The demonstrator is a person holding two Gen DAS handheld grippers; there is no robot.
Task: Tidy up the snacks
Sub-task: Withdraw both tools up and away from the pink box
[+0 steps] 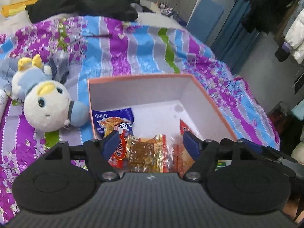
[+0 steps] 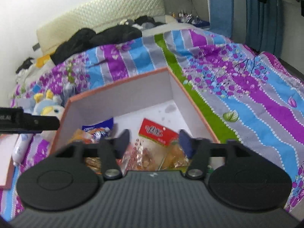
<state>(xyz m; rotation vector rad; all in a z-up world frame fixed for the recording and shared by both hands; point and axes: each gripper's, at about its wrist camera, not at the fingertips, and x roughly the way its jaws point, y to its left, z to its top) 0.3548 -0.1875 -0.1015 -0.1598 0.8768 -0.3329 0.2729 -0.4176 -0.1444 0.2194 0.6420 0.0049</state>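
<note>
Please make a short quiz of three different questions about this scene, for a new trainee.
1. True or false: the box stands on the striped bedspread.
2. The plush toy lies at which side of the box in the left wrist view? A) left B) right
3. What color is the snack bag leaning against the box wall?

Key: 1 true. 2 A. 3 blue. Note: the left gripper and right gripper are both open.

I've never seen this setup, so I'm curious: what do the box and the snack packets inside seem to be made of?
The box looks like stiff cardboard: matte pale inner walls, a thin pink edge and sharp folded corners. The snack packets look like thin plastic film, glossy and crinkled, partly clear so the food shows. The blue packet seems to be printed shiny plastic or foil.
</note>
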